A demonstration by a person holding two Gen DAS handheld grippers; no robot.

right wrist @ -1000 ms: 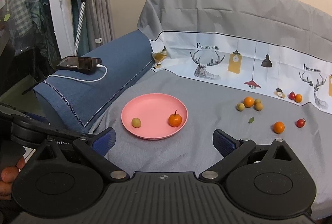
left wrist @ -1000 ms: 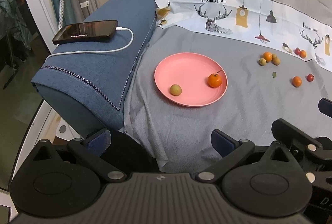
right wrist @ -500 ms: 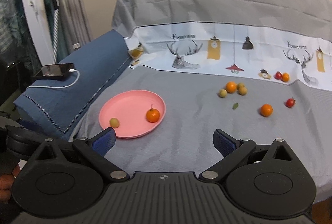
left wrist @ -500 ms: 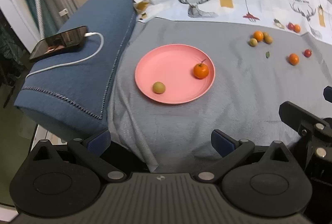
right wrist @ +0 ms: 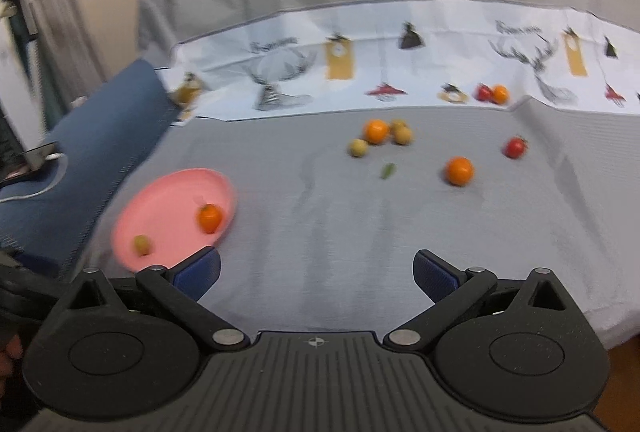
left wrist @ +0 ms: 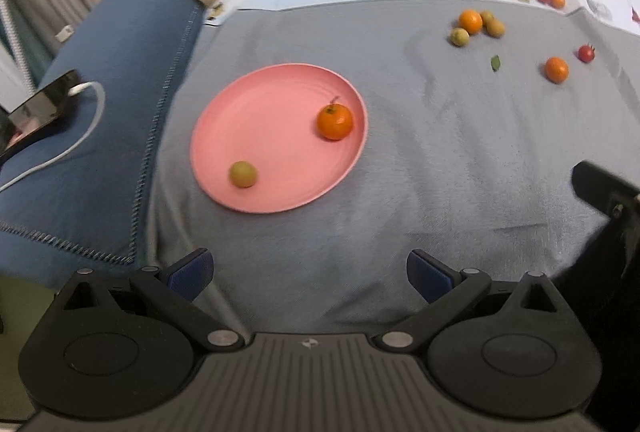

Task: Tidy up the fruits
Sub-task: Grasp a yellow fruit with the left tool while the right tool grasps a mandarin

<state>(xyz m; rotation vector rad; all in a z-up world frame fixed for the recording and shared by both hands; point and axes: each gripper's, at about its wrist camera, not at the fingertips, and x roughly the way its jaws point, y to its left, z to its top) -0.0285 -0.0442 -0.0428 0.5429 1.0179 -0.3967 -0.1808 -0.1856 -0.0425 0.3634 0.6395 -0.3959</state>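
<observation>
A pink plate [left wrist: 256,112] [right wrist: 160,208] lies on the grey cloth and holds an orange [left wrist: 335,121] [right wrist: 209,218] and a yellow-green fruit [left wrist: 243,174] [right wrist: 141,244]. Farther right on the cloth lie a cluster of an orange with small yellow-green fruits [left wrist: 471,22] [right wrist: 377,131], a lone orange [left wrist: 556,69] [right wrist: 459,170] and a red tomato [left wrist: 586,53] [right wrist: 515,147]. My left gripper [left wrist: 310,272] is open and empty, near the cloth's front edge below the plate. My right gripper [right wrist: 316,272] is open and empty, right of the plate.
A blue cushion [left wrist: 100,104] with a phone [left wrist: 38,104] on a white cable lies left of the plate. A green leaf [left wrist: 495,62] lies on the cloth. A tomato and small orange [right wrist: 492,93] sit at the printed cloth fold. The other gripper's body [left wrist: 608,192] shows at right.
Both grippers have swung to the right and forward: the plate has shifted left in both views and the loose fruits look nearer. Both stay open. No fruit has moved.
</observation>
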